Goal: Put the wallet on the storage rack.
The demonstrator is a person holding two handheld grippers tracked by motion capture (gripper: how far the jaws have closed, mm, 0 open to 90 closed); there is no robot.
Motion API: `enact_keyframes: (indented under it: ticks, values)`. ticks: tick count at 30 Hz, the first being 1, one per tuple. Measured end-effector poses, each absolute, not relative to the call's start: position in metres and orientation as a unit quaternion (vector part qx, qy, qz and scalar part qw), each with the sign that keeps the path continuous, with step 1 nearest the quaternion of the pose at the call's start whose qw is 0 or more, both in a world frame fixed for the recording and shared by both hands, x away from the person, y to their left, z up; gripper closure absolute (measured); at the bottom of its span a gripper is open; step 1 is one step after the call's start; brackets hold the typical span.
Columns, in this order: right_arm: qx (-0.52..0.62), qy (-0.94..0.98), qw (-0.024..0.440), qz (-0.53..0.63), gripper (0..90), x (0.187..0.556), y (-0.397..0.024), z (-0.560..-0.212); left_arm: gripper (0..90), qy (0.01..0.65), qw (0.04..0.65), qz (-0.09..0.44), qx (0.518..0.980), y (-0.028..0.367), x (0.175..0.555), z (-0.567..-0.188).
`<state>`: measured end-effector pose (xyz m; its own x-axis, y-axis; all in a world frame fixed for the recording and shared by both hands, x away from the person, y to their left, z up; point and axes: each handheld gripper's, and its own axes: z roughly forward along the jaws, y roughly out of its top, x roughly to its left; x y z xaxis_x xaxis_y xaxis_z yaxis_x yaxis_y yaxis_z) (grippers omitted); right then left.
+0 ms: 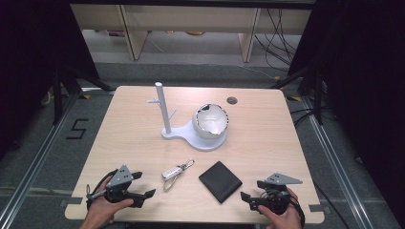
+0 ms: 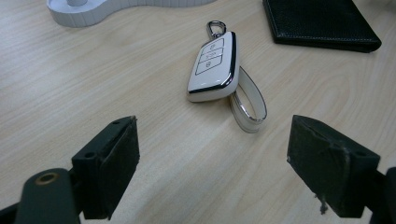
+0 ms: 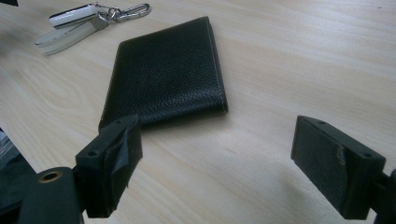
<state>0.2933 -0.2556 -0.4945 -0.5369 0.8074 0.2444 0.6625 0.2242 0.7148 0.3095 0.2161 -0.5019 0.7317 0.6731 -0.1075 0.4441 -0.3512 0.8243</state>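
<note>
A white car key fob (image 1: 173, 171) with a strap and a metal clip lies on the wooden table (image 1: 133, 143), near its front. Beside it on the right is a black leather wallet (image 1: 220, 181). My left gripper (image 1: 143, 185) rests at the front left, open and holding nothing. In the left gripper view the fob (image 2: 214, 65) lies a short way beyond the left gripper (image 2: 212, 168). My right gripper (image 1: 250, 189) sits open at the front right. The wallet (image 3: 166, 70) lies just ahead of the right gripper (image 3: 215, 168), nearer its left jaw.
A white stand (image 1: 165, 109) with a tall pegged post rises mid-table, and a white bowl (image 1: 211, 120) sits on its base. A small round hole (image 1: 232, 100) marks the far right of the tabletop. Dark curtains, tripod legs and cables flank the table.
</note>
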Motion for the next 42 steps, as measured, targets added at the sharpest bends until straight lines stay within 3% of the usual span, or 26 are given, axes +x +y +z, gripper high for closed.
enact_keyframes:
  ticks: [2,5,12,19,24,26,31,34,42]
  values:
    - [0.467,0.78,0.072,0.411,17.3,0.293,-0.257,-0.493,16.7,0.345,0.454,0.128,0.812,0.216,0.309,-0.502]
    - [0.471,0.78,0.088,0.402,18.2,0.292,-0.257,-0.492,17.0,0.352,0.447,0.135,0.811,0.217,0.31,-0.502]
    - [0.474,0.774,0.081,0.411,18.6,0.292,-0.256,-0.494,29.3,0.359,0.438,0.137,0.813,0.215,0.312,-0.5]
    - [0.478,0.771,0.075,0.414,19.1,0.292,-0.255,-0.493,60.1,0.323,0.452,0.16,0.816,0.198,0.318,-0.48]
    - [0.479,0.775,0.08,0.405,19.9,0.29,-0.254,-0.492,73.8,0.294,0.445,0.166,0.829,0.172,0.331,-0.469]
    - [0.493,0.768,0.061,0.404,20.6,0.286,-0.25,-0.492,78.0,0.268,0.438,0.158,0.843,0.151,0.343,-0.466]
    - [0.476,0.776,0.072,0.408,22.5,0.285,-0.247,-0.492,84.5,0.248,0.419,0.153,0.86,0.119,0.357,-0.464]
    - [0.482,0.77,0.055,0.414,23.3,0.284,-0.241,-0.494,88.4,0.234,0.403,0.145,0.873,0.095,0.367,-0.467]
    - [0.47,0.779,0.059,0.411,24.1,0.286,-0.242,-0.497,89.3,0.231,0.375,0.126,0.889,0.065,0.381,-0.474]
